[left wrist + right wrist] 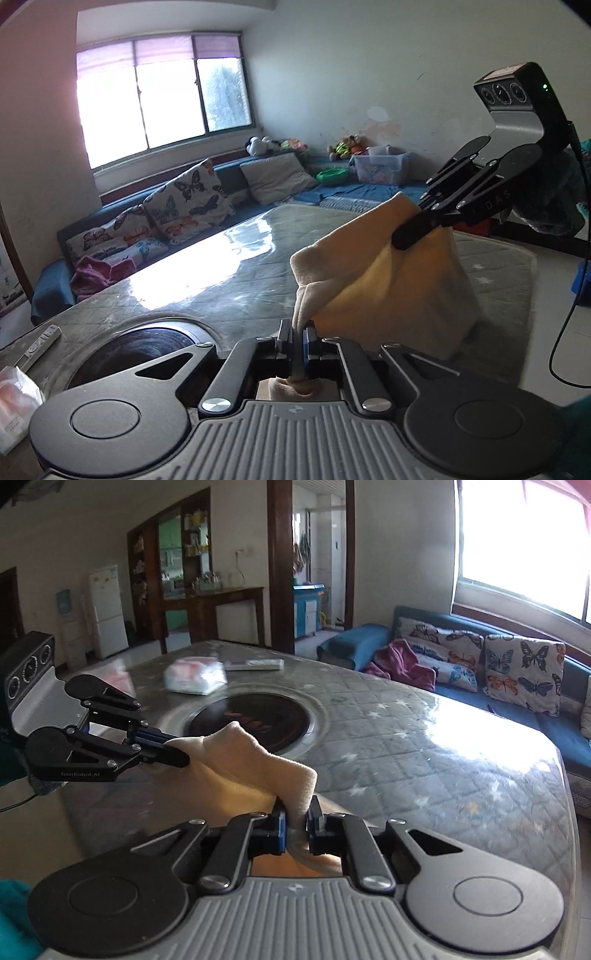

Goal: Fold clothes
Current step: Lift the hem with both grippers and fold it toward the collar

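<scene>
Both grippers clamp one cream-yellow fleece garment (388, 280) above the quilted grey table cover (229, 273).

Left gripper (298, 341): jaws nearly closed on a bunched edge of the garment, which passes between the blue-lined pads and back toward the body. Right gripper (408, 234): enters the left wrist view from the upper right, angled downward, fingers pinched on the garment's upper corner. In the right wrist view, the left gripper (177, 755) reaches in from the left, roughly level, and the right gripper (297, 821) grips a fold. The cloth (236, 771) hangs between them near the round dark inset plate (251, 716). A white tissue pack (194, 677) and a remote control (255, 664) lie beyond.
</scene>
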### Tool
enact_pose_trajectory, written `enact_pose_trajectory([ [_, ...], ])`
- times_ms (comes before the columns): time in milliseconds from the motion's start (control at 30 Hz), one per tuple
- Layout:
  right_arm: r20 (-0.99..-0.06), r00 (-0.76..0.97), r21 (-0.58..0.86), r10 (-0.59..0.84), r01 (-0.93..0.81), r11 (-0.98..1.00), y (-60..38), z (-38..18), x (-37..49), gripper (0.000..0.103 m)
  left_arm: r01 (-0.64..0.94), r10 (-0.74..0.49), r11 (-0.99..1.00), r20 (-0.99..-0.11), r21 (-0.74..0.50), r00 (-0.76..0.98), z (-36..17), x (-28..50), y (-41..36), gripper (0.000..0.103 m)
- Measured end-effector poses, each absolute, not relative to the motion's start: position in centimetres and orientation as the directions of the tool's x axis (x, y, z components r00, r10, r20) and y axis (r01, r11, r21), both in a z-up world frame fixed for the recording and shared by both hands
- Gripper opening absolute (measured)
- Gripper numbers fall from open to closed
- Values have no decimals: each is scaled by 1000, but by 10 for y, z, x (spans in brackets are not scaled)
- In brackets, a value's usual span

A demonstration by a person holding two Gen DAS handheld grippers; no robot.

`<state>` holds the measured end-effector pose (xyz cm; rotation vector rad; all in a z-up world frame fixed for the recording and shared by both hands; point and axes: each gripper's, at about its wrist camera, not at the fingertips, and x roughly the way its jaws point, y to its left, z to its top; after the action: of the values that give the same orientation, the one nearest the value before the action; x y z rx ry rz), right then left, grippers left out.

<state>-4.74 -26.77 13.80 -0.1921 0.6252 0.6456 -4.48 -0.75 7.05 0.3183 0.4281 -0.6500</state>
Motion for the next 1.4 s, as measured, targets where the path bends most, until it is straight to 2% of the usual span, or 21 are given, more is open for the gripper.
enact_pose_trajectory([
  [133, -648, 607, 70, 461, -555, 829, -260, 103, 18, 10, 575, -427, 809, -551, 122, 717, 39, 9, -17, 6],
  [233, -682, 601, 90, 417, -496, 864, -255, 70, 44, 17, 527, -367, 843, -601, 107, 710, 15, 33, -22, 8],
  [400, -674, 633, 112, 381, -422, 900, -268, 51, 43, 22, 475, -314, 870, -593, 134, 742, 12, 35, -20, 21],
  [500, -643, 678, 105, 355, -381, 919, -279, 55, 33, 22, 442, -301, 889, -576, 119, 760, 21, 35, -18, 23],
  [567, -617, 705, 99, 349, -371, 923, -282, 59, 27, 22, 428, -306, 899, -560, 98, 770, 31, 31, -19, 22],
  [667, -596, 707, 114, 381, -395, 912, -278, 66, 24, 21, 472, -383, 881, -537, 32, 751, 43, 23, -31, 20],
  [800, -608, 685, 126, 401, -416, 901, -268, 61, 33, 21, 513, -428, 858, -563, -8, 707, 39, 30, -51, 15],
  [1000, -646, 652, 150, 397, -402, 903, -256, 41, 50, 21, 456, -408, 886, -614, -87, 676, 20, 59, -50, 15],
  [1067, -655, 650, 146, 385, -392, 909, -254, 34, 52, 20, 436, -402, 894, -621, -105, 673, 16, 64, -47, 17],
  [1400, -627, 687, 63, 368, -425, 903, -252, 43, 26, 21, 435, -390, 896, -621, -88, 679, 18, 60, -52, 17],
])
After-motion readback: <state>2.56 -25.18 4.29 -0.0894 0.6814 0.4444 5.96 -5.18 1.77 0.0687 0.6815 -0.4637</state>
